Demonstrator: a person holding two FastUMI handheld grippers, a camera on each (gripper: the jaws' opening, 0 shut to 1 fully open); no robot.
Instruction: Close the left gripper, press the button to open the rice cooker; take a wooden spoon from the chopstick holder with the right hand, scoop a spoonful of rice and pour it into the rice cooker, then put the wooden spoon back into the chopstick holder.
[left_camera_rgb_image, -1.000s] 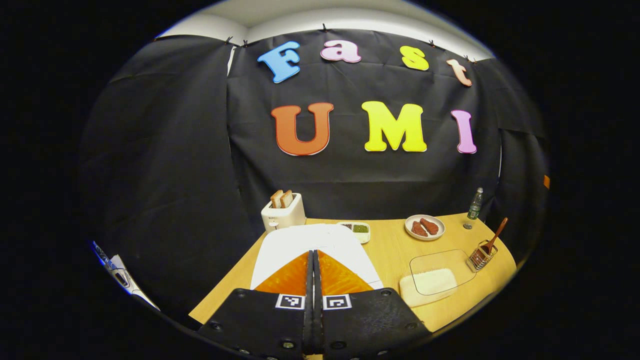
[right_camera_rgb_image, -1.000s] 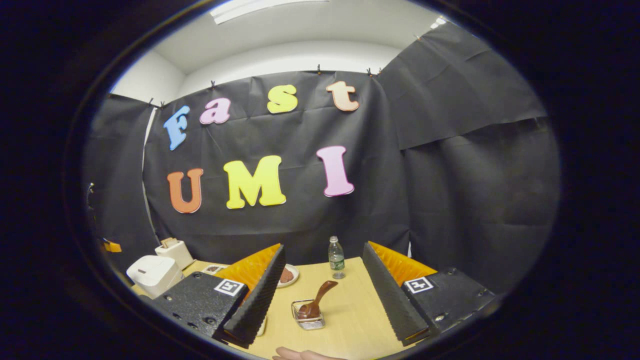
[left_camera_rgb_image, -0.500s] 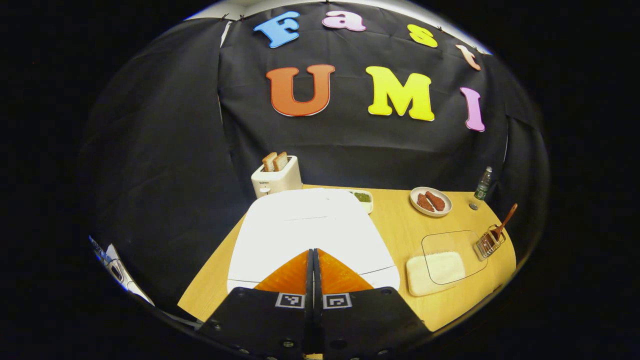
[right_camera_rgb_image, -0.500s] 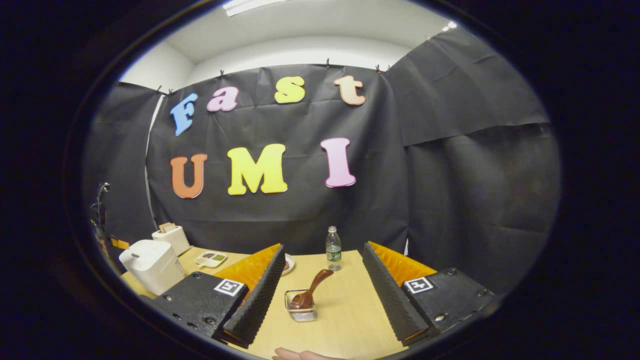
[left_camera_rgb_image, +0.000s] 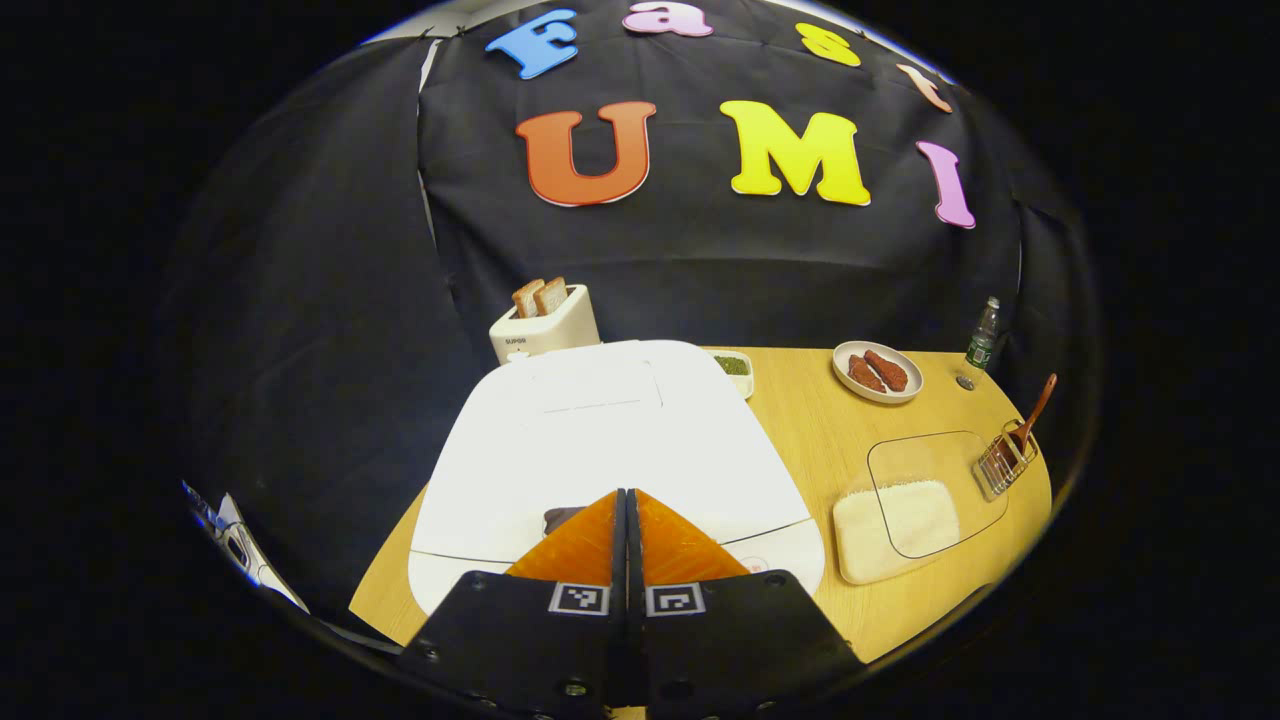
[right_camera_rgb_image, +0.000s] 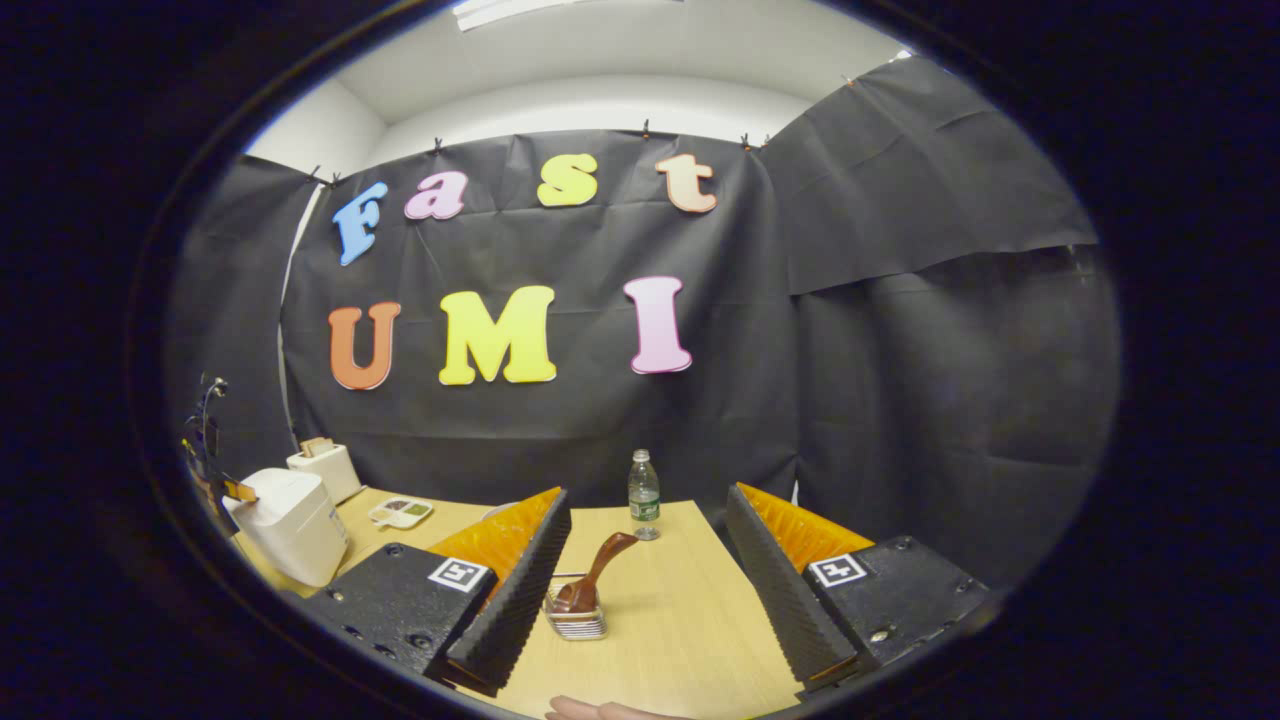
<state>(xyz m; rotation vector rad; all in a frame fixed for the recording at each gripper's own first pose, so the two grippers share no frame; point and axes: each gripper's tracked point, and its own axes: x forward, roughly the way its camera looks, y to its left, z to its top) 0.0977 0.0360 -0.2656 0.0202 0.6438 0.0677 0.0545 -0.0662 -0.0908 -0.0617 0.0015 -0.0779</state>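
Observation:
The white rice cooker (left_camera_rgb_image: 610, 440) sits with its lid down, close below my left gripper (left_camera_rgb_image: 627, 497), which is shut with nothing between its fingers; its tips hang just over the lid's front edge by a dark button (left_camera_rgb_image: 560, 517). A wooden spoon (left_camera_rgb_image: 1033, 408) leans in the wire chopstick holder (left_camera_rgb_image: 1004, 462) at the table's right. Beside it a clear lidded box of rice (left_camera_rgb_image: 905, 515) lies flat. In the right gripper view my right gripper (right_camera_rgb_image: 648, 497) stands open, with the spoon (right_camera_rgb_image: 598, 566) in its holder (right_camera_rgb_image: 575, 620) ahead between the fingers. The cooker (right_camera_rgb_image: 290, 520) is far left.
A white toaster (left_camera_rgb_image: 543, 322) with bread stands behind the cooker. A small sauce dish (left_camera_rgb_image: 737, 366), a plate of brown food (left_camera_rgb_image: 877, 371) and a water bottle (left_camera_rgb_image: 982, 335) line the back of the wooden table (left_camera_rgb_image: 810, 440). A fingertip (right_camera_rgb_image: 600, 709) shows at the bottom.
My left gripper has come down and closer to the cooker's lid, so the button now shows by its tips. The right gripper has drifted slightly, leaving the spoon holder a little more to the left.

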